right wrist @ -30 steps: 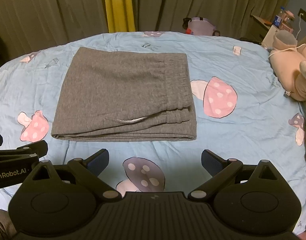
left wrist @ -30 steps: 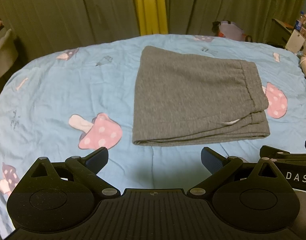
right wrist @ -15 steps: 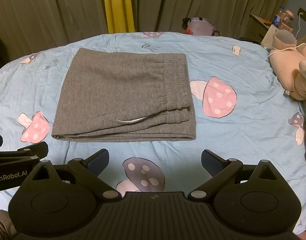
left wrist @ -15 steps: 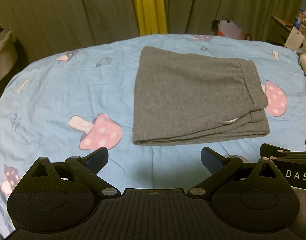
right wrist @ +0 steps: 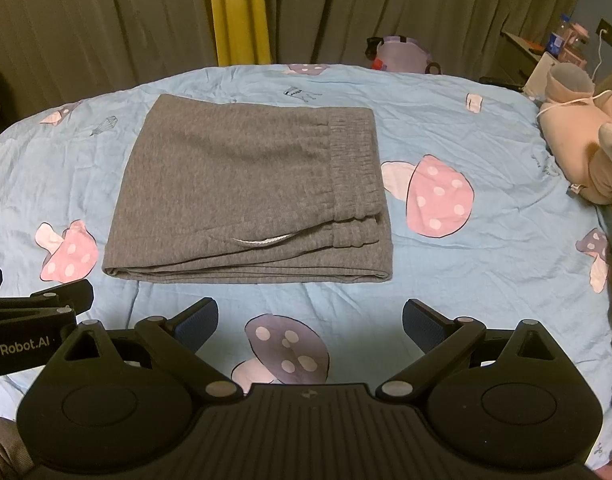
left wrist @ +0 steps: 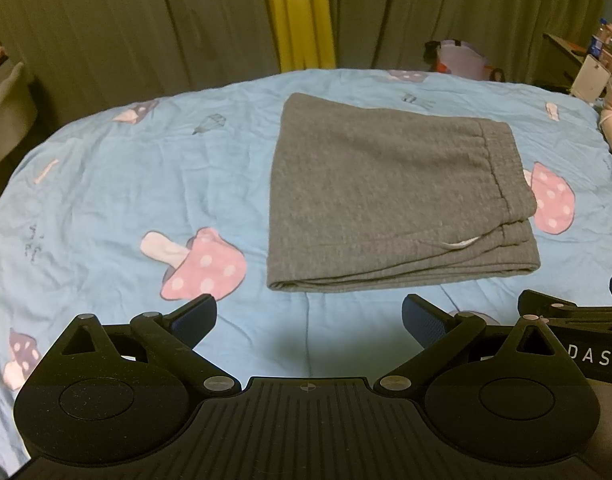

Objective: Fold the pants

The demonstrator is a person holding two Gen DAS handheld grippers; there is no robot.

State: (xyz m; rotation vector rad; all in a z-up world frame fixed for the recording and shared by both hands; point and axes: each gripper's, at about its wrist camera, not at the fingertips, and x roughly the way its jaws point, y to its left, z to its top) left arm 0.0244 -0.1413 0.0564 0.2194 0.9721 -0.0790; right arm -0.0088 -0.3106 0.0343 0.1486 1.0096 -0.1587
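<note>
Two grippers here, and each one shows only as a cut-off black sliver at the edge of the other's camera. One pair of grey pants [left wrist: 390, 196] [right wrist: 245, 196] lies folded flat on the blue mushroom-print sheet [left wrist: 105, 184], well ahead of the fingertips, touching neither. The left gripper [left wrist: 309, 314] and right gripper [right wrist: 310, 316] both have jaws spread wide, holding nothing. The stuff on the nightstand [right wrist: 562, 46] is too small to make out.

We see only the top layer of the folded pants [right wrist: 241, 188]; the layers beneath hide inside the stack. Right of the pants, the plush toy [right wrist: 586, 152] is cut by the frame edge. Behind it, the bottle's [right wrist: 556, 38] label is too small for us to read.
</note>
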